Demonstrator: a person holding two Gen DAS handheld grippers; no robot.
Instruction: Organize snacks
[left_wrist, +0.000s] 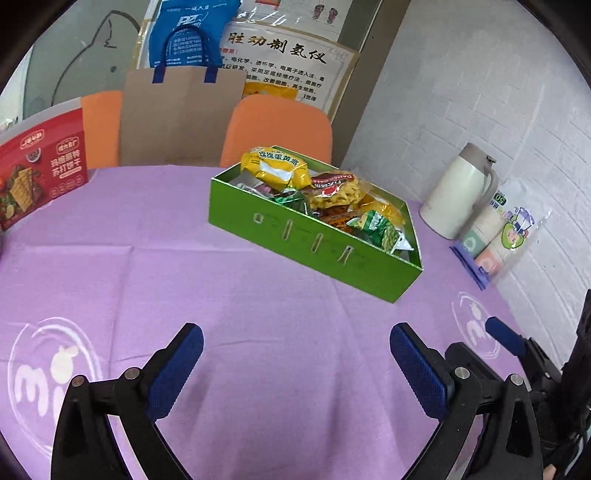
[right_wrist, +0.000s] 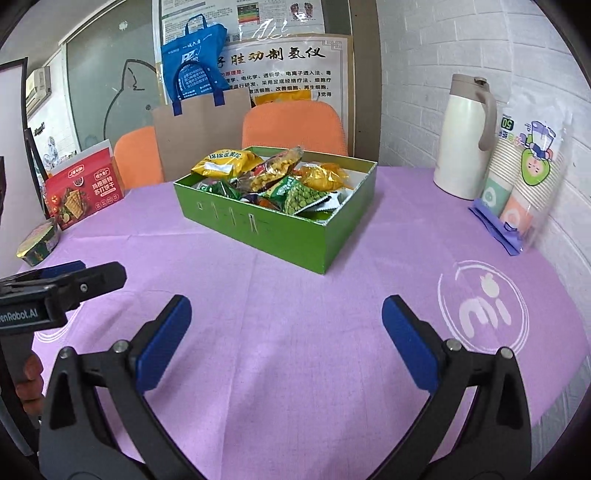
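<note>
The left gripper (left_wrist: 295, 354) hovered over the purple tablecloth (left_wrist: 147, 236) with its jaws spread wide and nothing between the blue pads (left_wrist: 177, 369). The right gripper (right_wrist: 286, 332) was in the same condition: jaws fully apart, empty, above the bare cloth. In the right wrist view, the left gripper was also visible at the left edge, seen from the side, and a person's fingers (right_wrist: 27, 373) held its handle.

The green box (left_wrist: 314, 254) stood on the table beyond both grippers, well apart from them. It was open at the top and filled with snack packets. A yellow egg-yolk pie packet (left_wrist: 275, 166) lay at the far-left corner of the box, a clear bag of yellow fried snacks (left_wrist: 338, 192) lay beside it, and a green pea packet (right_wrist: 303, 197) lay near the front wall. No packet lay on the cloth outside the box.

On the left side of the table stood a red cracker box (right_wrist: 85, 192), and in front of it a small round tin (right_wrist: 38, 245) rested on the cloth. On the right side, near the white brick wall, stood a cream thermos jug (right_wrist: 463, 140), and just beside it a plastic sleeve of paper cups (right_wrist: 528, 173). Behind the table were two orange chairs (left_wrist: 277, 129), with a brown paper bag with blue handles (left_wrist: 181, 114) between them.
</note>
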